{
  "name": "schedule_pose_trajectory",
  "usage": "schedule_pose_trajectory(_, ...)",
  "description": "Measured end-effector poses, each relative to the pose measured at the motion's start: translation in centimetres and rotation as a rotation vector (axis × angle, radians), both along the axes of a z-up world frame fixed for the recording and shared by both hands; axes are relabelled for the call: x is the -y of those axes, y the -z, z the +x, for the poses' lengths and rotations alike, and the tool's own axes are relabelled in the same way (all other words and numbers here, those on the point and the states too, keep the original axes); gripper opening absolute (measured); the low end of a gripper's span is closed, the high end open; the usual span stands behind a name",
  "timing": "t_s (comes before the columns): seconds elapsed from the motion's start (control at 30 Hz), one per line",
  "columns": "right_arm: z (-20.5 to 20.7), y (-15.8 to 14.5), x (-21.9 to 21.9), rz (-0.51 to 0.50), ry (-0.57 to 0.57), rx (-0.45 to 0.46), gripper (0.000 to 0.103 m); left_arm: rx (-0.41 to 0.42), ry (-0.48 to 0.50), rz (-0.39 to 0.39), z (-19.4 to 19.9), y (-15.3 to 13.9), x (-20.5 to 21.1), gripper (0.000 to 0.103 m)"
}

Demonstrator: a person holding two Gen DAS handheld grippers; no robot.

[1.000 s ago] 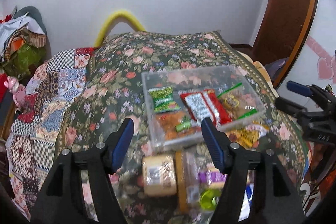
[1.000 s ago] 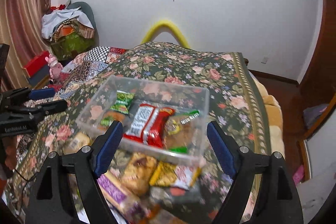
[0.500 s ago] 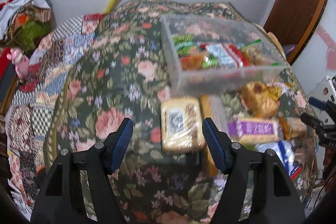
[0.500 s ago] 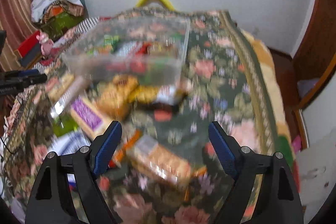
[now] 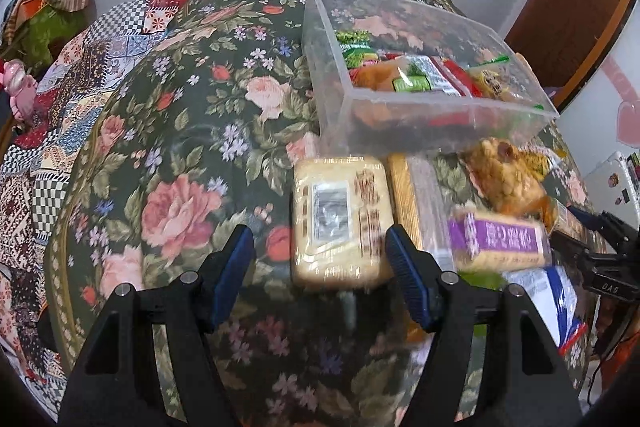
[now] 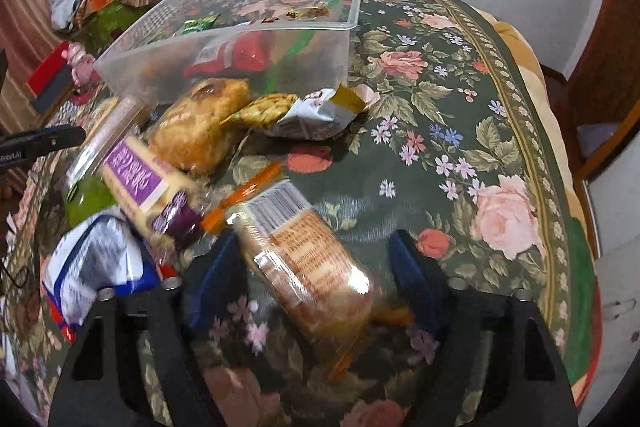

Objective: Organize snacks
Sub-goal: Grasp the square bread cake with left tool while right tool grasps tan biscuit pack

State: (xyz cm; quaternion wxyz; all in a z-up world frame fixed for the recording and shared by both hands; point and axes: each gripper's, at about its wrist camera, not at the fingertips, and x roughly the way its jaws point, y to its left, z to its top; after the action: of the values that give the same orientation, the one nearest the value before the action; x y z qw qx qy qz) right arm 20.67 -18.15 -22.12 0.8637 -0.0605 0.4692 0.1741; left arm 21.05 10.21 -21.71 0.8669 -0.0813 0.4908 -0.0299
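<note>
A clear plastic bin (image 5: 440,115) holding several snack packs stands on the floral bed cover; it also shows in the right wrist view (image 6: 224,43). My left gripper (image 5: 320,259) is open, its fingers astride the near end of a pale yellow biscuit pack (image 5: 340,219) lying before the bin. My right gripper (image 6: 308,267) is open, its fingers on either side of a clear-wrapped cracker pack (image 6: 308,263) with orange ends. A purple-label pack (image 6: 140,175) and a golden bun pack (image 6: 200,135) lie just left of it.
A silver and yellow pouch (image 6: 316,111) lies by the bin's corner. A blue and white bag (image 6: 96,259) and a green item (image 6: 84,199) sit at the left. A patchwork quilt (image 5: 60,75) covers the bed's left side. The bed edge (image 6: 568,227) drops off right.
Both grippers have dropped lower and closer to the loose snacks. The biscuit pack now lies between the left fingers and the cracker pack between the right fingers.
</note>
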Motion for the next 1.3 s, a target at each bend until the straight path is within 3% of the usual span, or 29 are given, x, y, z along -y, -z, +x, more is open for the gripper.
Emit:
schedule_pose_trajectory(0.07,0.2,0.0,-0.1,0.002,0.012,0.008,0.053,0.002,-0.006,-0.017,0.6,0.2,-0.1,0.069)
schedule_pose_trajectory(0.13,0.3,0.0,0.0,0.009,0.026,0.015,0.047,0.003,-0.011,-0.038,1.1,0.3,-0.2,0.069)
schedule_pose_trajectory(0.2,0.3,0.1,0.1,0.023,0.039,0.016,0.046,-0.01,-0.014,-0.054,1.6,0.7,0.0,0.069)
schedule_pose_trajectory(0.4,0.0,0.0,0.3,0.02,0.044,0.012,0.046,-0.017,-0.017,0.03,1.7,1.8,0.8,0.069)
schedule_pose_trajectory(0.5,-0.4,0.0,0.7,0.016,0.042,0.005,0.046,-0.029,-0.045,-0.016,1.7,2.4,-0.2,0.069)
schedule_pose_trajectory(0.6,-0.6,0.1,1.1,0.028,0.033,-0.001,0.047,-0.057,-0.064,-0.055,2.0,3.6,-0.8,0.064)
schedule_pose_trajectory(0.73,-0.9,0.1,1.4,0.045,0.042,-0.003,0.047,-0.035,-0.049,0.003,2.0,3.4,0.1,0.057)
schedule_pose_trajectory(0.83,-1.1,0.0,1.5,0.052,0.042,-0.003,0.032,-0.039,-0.06,0.003,1.8,3.4,0.2,0.057)
schedule_pose_trajectory(1.03,-1.3,-1.7,2.0,0.07,0.066,0.042,0.031,-0.022,-0.047,0.021,0.2,1.8,0.3,0.057)
schedule_pose_trajectory(1.3,-1.0,-5.8,2.1,0.092,0.075,0.155,0.031,0.093,-0.06,0.035,-1.3,-3.5,0.0,0.057)
